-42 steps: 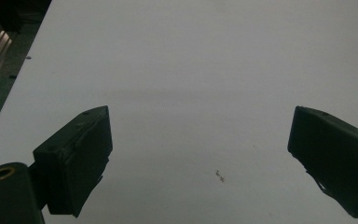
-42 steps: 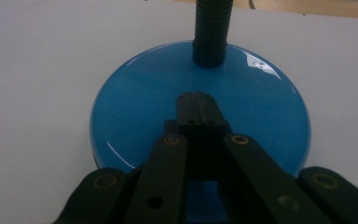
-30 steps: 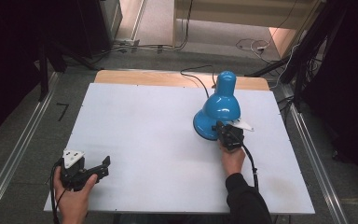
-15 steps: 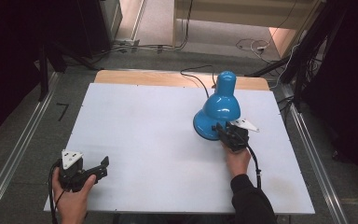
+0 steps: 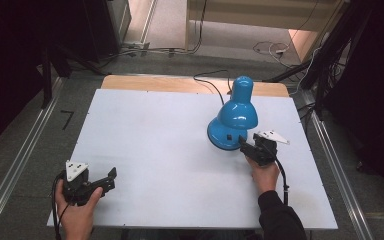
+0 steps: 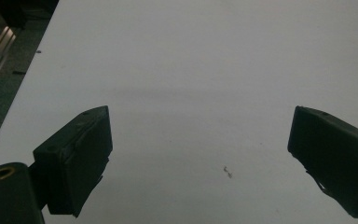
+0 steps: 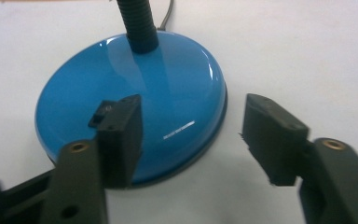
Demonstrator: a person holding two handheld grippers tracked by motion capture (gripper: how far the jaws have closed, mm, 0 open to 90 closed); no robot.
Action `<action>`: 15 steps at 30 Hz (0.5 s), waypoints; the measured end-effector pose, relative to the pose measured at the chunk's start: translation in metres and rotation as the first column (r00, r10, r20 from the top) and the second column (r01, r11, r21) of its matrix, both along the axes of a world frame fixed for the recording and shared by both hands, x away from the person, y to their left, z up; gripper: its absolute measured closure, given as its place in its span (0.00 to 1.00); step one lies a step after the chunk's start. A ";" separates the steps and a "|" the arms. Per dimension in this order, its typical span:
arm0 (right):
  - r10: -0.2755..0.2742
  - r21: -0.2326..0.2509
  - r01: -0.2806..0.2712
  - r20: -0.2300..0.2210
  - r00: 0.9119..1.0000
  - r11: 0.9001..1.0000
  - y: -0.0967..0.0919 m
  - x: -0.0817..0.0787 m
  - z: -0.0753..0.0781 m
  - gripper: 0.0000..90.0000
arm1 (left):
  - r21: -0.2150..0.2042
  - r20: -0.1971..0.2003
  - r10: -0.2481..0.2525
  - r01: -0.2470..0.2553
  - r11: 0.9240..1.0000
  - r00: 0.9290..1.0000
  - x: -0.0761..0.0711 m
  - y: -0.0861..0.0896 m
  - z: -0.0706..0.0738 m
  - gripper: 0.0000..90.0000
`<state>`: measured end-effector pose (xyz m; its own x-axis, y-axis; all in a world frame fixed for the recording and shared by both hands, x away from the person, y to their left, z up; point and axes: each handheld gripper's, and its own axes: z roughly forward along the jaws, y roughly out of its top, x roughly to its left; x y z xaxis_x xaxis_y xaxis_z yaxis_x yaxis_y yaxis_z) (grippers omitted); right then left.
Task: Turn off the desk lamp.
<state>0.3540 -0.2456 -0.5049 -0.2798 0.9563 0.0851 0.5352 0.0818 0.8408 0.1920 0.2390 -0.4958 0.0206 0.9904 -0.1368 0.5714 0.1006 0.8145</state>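
A blue desk lamp (image 5: pixel 236 116) stands right of the table's middle, its shade bent down over its round base (image 7: pixel 135 93). A black switch (image 7: pixel 100 114) sits on the base, and a ribbed neck (image 7: pixel 137 23) rises from it. My right gripper (image 5: pixel 244 145) is open at the base's near edge. In the right gripper view (image 7: pixel 191 116) one jaw hangs over the base next to the switch, the other over the table beside the rim. My left gripper (image 5: pixel 110 179) is held open at the near left corner, with bare table between its jaws (image 6: pixel 198 135).
The white table top (image 5: pixel 155 140) has a wooden strip (image 5: pixel 145 82) along its far edge. The lamp's black cable (image 5: pixel 207 80) runs off the back. Metal rails (image 5: pixel 25 150) flank the table on both sides, and cables lie on the floor beyond.
My right hand has drifted slightly toward the near right while its jaws stay at the lamp base. The left gripper has hardly moved.
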 end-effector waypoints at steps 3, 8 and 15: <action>0.007 -0.015 -0.007 -0.013 1.000 1.000 -0.004 -0.004 0.001 0.32 | 0.005 -0.001 -0.002 0.002 1.000 1.000 0.000 -0.001 0.000 0.08; 0.020 -0.032 -0.021 -0.024 1.000 0.999 -0.012 -0.011 0.003 0.29 | 0.006 0.000 -0.003 0.003 1.000 1.000 0.000 -0.002 0.000 0.08; 0.030 -0.027 -0.032 -0.044 0.999 0.999 -0.022 -0.019 0.007 0.27 | 0.006 0.001 -0.003 0.003 1.000 1.000 0.000 -0.002 0.001 0.08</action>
